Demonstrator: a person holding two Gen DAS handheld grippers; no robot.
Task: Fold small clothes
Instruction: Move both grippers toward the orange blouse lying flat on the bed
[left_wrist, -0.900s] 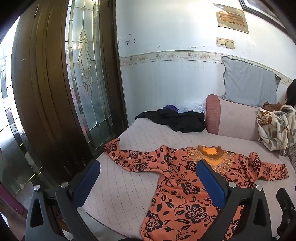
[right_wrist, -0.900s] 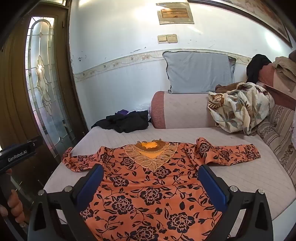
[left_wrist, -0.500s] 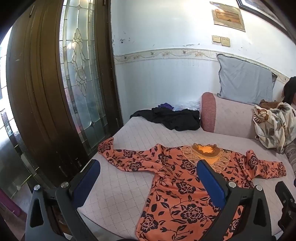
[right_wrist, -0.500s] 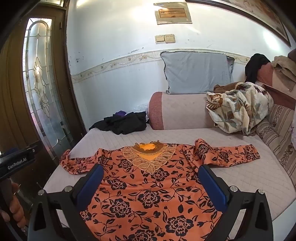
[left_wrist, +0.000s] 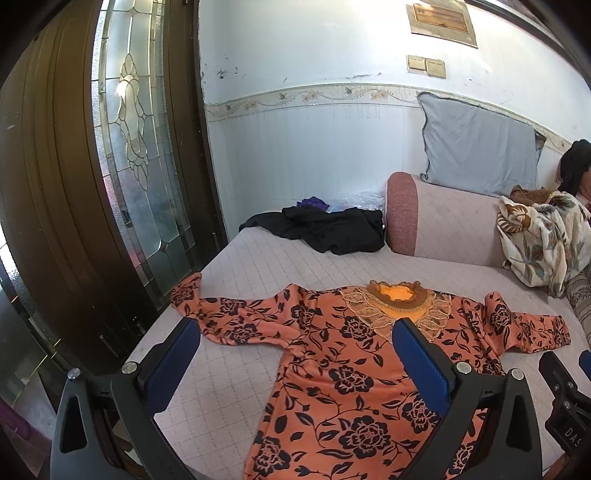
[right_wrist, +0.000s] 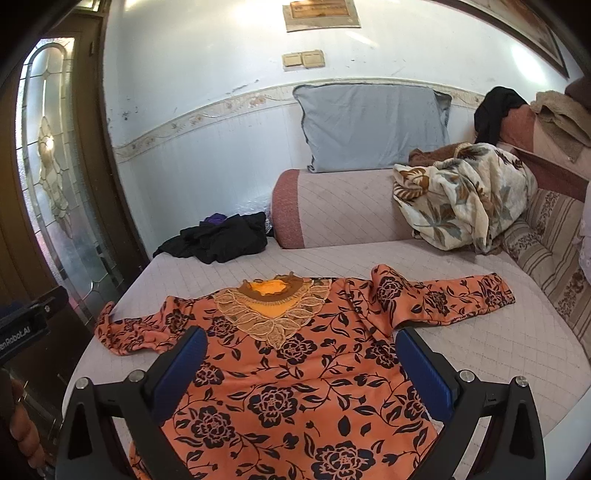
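Orange top with black flower print (left_wrist: 354, 373) (right_wrist: 295, 373) lies flat, sleeves spread, on the quilted pale bed (left_wrist: 295, 269) (right_wrist: 461, 343). Left gripper (left_wrist: 295, 365) and right gripper (right_wrist: 301, 369) hover near its hem, fingers wide apart, holding nothing.

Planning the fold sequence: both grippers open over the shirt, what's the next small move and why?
Probably lower the left gripper onto the left sleeve to pinch it. The orange floral shirt lies flat, sleeves spread, nothing folded; the right gripper is open too and holds nothing.
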